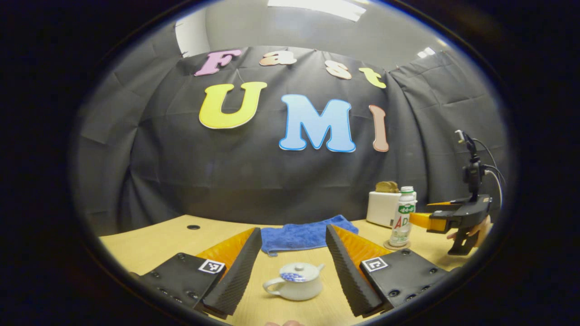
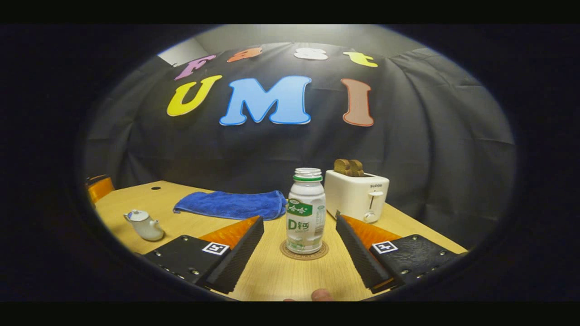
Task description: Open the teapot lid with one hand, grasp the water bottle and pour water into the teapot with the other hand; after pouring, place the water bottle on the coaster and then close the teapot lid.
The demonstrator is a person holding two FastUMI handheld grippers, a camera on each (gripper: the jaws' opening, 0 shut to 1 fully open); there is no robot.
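The water bottle (image 2: 306,210) is standing upright on the coaster (image 2: 303,250), just ahead of the right gripper (image 2: 299,246) and between its wide-spread fingers, touching neither. The teapot (image 1: 295,281) is sitting with its lid (image 1: 297,273) on, just ahead of the left gripper (image 1: 293,267), whose fingers are also gaping wide. This is fitting either a start or a finish. Any grasp should be centring on the bottle's waist, squarely.

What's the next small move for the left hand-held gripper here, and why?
Probably lower the left hand-held gripper onto the lid knob and close: its fingers are open, the teapot sits between them with the lid on, and the water bottle stands ungrasped on the coaster.
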